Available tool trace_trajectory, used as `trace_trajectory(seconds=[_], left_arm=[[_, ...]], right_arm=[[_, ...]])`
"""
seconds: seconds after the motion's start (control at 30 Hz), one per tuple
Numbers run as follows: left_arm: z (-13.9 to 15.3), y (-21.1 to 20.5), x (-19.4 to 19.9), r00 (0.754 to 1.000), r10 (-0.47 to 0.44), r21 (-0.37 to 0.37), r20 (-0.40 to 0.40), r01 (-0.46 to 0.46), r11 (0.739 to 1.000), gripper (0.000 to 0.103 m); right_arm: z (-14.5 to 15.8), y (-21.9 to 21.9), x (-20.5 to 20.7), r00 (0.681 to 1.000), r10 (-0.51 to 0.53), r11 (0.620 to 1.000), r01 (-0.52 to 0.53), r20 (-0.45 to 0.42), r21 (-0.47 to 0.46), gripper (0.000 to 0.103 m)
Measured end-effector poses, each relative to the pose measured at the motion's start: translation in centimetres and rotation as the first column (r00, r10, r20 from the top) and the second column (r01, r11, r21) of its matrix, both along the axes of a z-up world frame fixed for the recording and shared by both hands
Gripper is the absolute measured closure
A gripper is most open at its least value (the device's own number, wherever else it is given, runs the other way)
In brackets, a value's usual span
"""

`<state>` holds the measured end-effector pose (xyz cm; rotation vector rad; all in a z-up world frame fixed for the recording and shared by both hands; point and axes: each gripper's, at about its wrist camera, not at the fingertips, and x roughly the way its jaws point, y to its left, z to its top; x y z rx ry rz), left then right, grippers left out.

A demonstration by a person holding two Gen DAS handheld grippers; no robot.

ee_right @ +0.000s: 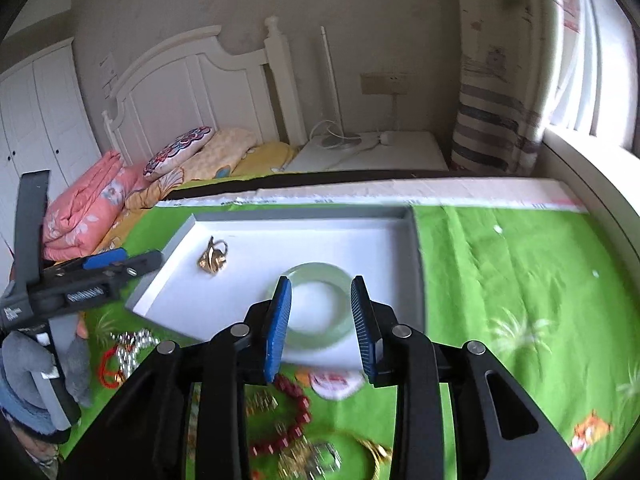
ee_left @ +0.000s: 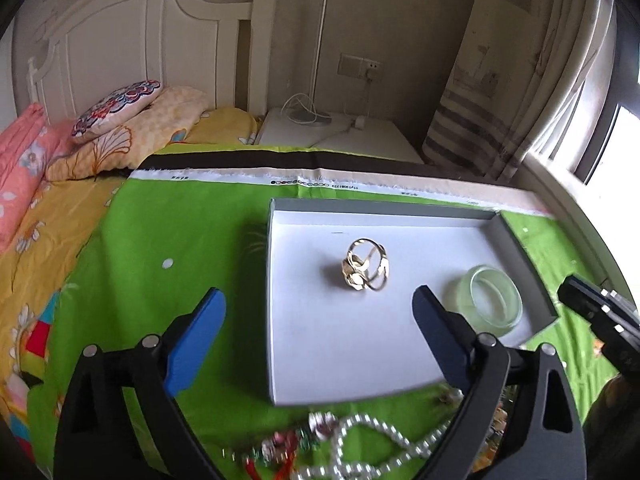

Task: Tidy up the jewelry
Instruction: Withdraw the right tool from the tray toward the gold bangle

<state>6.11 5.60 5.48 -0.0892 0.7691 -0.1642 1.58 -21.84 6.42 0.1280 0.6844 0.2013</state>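
You are in a bedroom, working on a bed with a green cloth [ee_left: 160,240] spread over it. A white headboard [ee_left: 120,40] stands at the far end, with a round flowery pillow [ee_left: 120,106] and a folded pink quilt [ee_right: 86,208] near it. A striped curtain [ee_left: 500,92] hangs by the bright window on the right.

A flat gray tray [ee_left: 400,210] with a white floor lies on the green cloth. A gold ring [ee_left: 366,264] sits near the middle of the tray. A pale green bangle [ee_left: 496,300] lies flat in the tray, well apart from the ring, close to the tray's right wall.

Your left gripper [ee_left: 320,316] is wide open and holds nothing. One finger is over the cloth and the other is over the tray, and the gold ring sits past the tips.

Your right gripper [ee_right: 322,320] is partly open. The green bangle [ee_right: 320,304] lies under its tips, and the blue pads do not press on it. It holds nothing.

More jewelry lies on the cloth on the near side of the tray: a silver bead chain [ee_left: 380,436], a red bead bracelet [ee_right: 296,404], and some gold pieces [ee_right: 376,450] that are too blurry to name.
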Motion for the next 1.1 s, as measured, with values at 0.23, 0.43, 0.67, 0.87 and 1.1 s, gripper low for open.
trace_trajectory(seconds=[0.23,0.43,0.67,0.87,1.1], left_arm=[[-0.2,-1.5,-4.5,1.000,-0.024,0.016,-0.007,0.024,1.000,0.006],[-1.6,-3.5,-9.1,0.998,-0.070,0.060,-0.004,0.070,0.996,0.006],[-3.8,-4.7,-13.7,0.988,-0.150,0.089,-0.026,0.152,0.984,0.005],[-4.6,-5.1,-14.4,0.986,-0.162,0.115,-0.031,0.165,0.980,0.003],[-5.1,-3.9,-13.1,0.984,-0.161,0.014,-0.083,0.162,0.987,0.003]], right_arm=[[-2.3,-2.9,-3.2,0.996,-0.069,0.996,0.072,-0.054,0.054,0.069],[-3.6,-4.5,-6.0,0.991,-0.096,0.993,0.101,-0.091,0.055,0.064],[-4.8,-4.7,-8.4,0.986,-0.075,0.997,0.071,-0.149,-0.030,0.064],[-5.3,-3.6,-8.7,0.986,-0.045,0.997,0.035,-0.164,-0.062,0.064],[-5.6,-2.3,-8.6,0.984,-0.035,0.994,0.016,-0.177,-0.108,0.064]])
